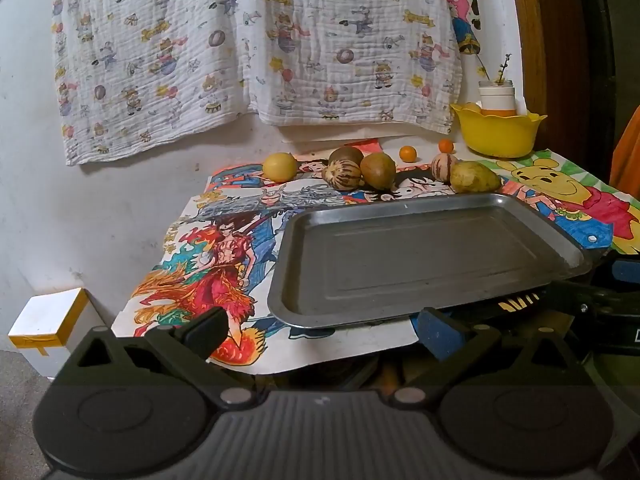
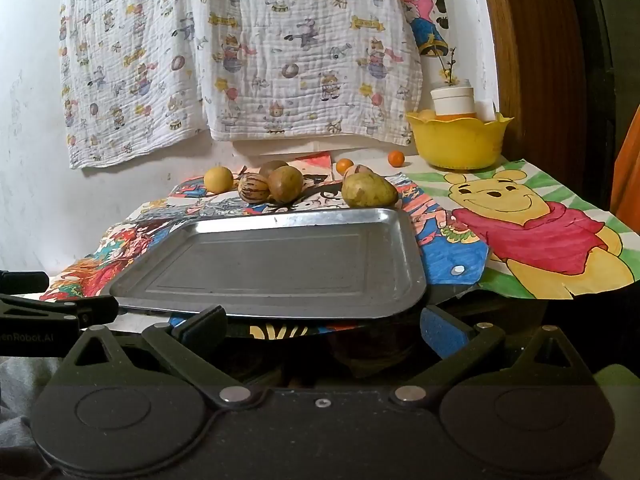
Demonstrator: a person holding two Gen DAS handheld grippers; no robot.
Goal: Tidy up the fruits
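Eight fruits are lying along the far edge of one metal tray [image 1: 420,256], left to right: one yellow round fruit [image 1: 280,166], one brown fruit [image 1: 346,156], one striped fruit [image 1: 342,175], another brown one [image 1: 378,171], two small oranges [image 1: 408,153], a second striped fruit [image 1: 443,165], one green pear [image 1: 474,177]. One yellow bowl [image 1: 496,132] is sitting upper right. Both the left gripper [image 1: 320,332] and the right gripper [image 2: 320,324] are gaping apart at bottom centre, holding nothing, well short of the fruits.

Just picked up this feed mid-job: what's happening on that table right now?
Nothing is being handled yet. Both tools, the left tool and the right tool, are open and empty at the near edge of the bare metal tray. The fruits sit loose behind it: a yellow round fruit, a green pear, brown and striped ones, and two small oranges. A yellow bowl stands at the back right.
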